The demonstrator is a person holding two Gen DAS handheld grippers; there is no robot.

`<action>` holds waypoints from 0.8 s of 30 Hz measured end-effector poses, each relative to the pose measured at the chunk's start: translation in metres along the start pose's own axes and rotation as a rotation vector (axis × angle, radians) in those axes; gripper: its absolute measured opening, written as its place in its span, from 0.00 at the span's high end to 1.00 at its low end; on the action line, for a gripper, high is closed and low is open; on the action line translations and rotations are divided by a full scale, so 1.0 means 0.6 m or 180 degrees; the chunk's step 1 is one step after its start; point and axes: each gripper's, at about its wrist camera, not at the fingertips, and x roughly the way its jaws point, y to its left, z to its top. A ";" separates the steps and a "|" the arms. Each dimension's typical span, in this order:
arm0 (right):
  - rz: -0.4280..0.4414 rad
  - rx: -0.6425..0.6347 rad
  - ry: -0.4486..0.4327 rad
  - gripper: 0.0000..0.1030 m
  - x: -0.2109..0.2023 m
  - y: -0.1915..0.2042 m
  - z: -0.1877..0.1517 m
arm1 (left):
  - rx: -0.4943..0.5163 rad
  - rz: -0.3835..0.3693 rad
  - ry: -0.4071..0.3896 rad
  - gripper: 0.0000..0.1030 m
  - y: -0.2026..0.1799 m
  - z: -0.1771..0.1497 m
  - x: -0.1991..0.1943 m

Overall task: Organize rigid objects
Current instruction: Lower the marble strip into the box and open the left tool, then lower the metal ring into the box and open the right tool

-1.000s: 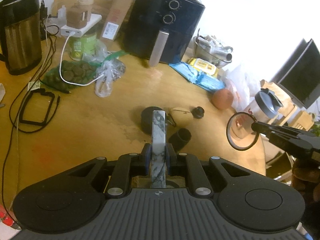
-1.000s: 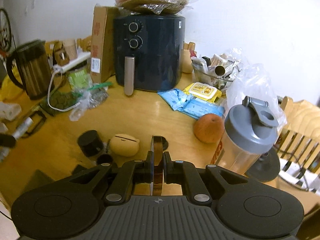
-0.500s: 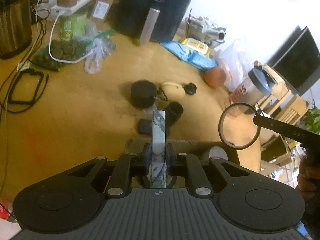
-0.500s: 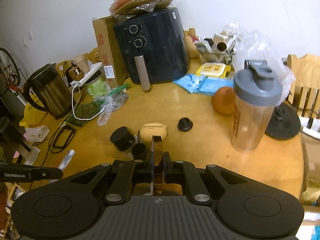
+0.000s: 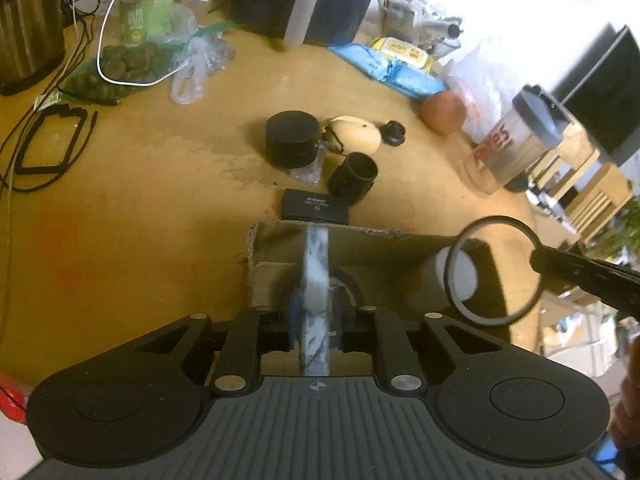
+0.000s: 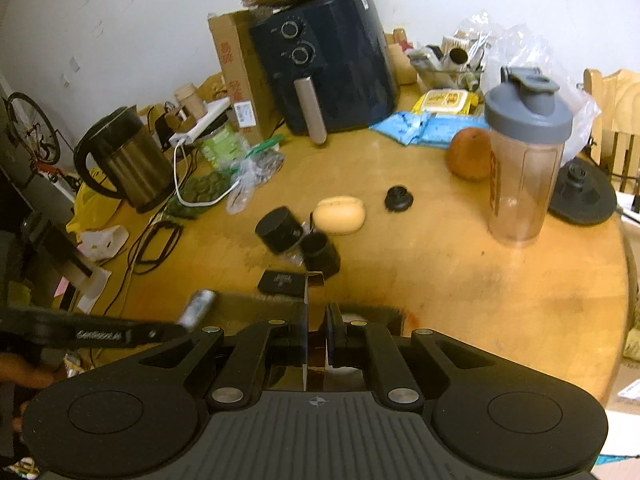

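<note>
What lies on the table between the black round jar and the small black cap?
A cream oval case lies between the black round jar and the small black cap; the right wrist view shows it most clearly.

A round wooden table (image 6: 500,300) was seen. On it were set an air fryer (image 6: 332,64), a kettle (image 6: 128,160), a shaker bottle (image 6: 524,152), an orange (image 6: 468,154), a black jar (image 5: 292,138) and a cardboard box (image 5: 360,248).

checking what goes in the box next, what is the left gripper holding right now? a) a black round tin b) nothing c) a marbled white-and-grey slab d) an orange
c: in the left wrist view the left gripper is clamped on a marbled slab held edge-on over the cardboard box.
</note>
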 end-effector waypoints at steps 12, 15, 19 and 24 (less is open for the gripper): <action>0.0004 0.0076 0.0077 0.89 -0.008 0.009 -0.032 | -0.0004 -0.0016 -0.0206 0.56 0.006 -0.023 -0.044; 0.0002 0.0069 0.0075 0.89 -0.006 0.014 -0.034 | 0.0008 0.0054 -0.0254 0.56 0.010 -0.031 -0.055; -0.0001 0.0096 0.0067 0.89 0.000 0.024 -0.037 | 0.0007 0.0115 -0.0316 0.56 0.019 -0.041 -0.069; 0.0406 0.0550 0.0181 0.88 0.020 0.019 -0.037 | -0.0071 0.0141 -0.0378 0.56 0.036 -0.053 -0.085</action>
